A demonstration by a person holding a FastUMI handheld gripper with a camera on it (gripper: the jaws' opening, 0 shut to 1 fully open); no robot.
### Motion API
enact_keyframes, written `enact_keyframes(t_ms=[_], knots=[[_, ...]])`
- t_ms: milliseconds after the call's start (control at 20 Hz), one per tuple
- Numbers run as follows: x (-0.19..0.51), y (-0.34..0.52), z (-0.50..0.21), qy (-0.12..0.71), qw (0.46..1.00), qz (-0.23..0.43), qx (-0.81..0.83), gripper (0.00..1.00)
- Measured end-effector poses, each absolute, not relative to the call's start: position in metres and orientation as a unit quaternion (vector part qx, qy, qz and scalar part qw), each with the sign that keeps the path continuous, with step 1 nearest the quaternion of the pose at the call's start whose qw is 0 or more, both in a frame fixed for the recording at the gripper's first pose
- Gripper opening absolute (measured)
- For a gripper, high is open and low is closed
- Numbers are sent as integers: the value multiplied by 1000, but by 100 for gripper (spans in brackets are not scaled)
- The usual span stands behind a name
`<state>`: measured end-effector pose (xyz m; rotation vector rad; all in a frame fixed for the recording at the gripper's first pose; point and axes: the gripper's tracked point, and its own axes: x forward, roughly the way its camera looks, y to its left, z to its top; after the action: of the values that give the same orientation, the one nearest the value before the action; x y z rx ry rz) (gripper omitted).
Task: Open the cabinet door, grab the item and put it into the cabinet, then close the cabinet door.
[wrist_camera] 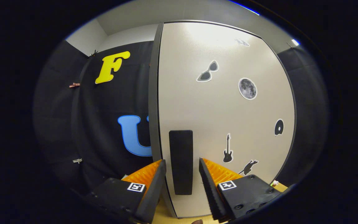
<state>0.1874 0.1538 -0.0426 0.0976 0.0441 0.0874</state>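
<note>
Opening the door [225, 118] was the step in hand. Gripper [182, 169] gaped wide, empty, fingers [152, 179] straddling the black handle [181, 161] just ahead, untouched. Next: close on handle, then pull, probably.

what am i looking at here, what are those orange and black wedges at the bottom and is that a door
The camera rides on a hand-held grabbing tool, so you look forward along its two fingers. The orange and black wedges are those fingers: together they are the tongs, open, holding nothing. Ahead stands a pale cabinet door, shut, decorated with stickers such as a moon and a guitar. The black upright bar near its left edge is the handle, lined up in the gap between the fingers. The fingers do not press on it.
</note>
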Motion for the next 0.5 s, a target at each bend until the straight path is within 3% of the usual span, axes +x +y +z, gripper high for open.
enact_keyframes(t_ms=[50, 150, 200, 350, 500], knots=[[192, 153, -44, 20, 998, 37, 47, 56], [190, 151, -42, 11, 998, 29, 52, 39], [188, 151, -38, 7, 999, 26, 47, 39], [191, 151, -42, 17, 998, 39, 39, 24], [183, 150, -41, 27, 997, 60, 43, 24]])
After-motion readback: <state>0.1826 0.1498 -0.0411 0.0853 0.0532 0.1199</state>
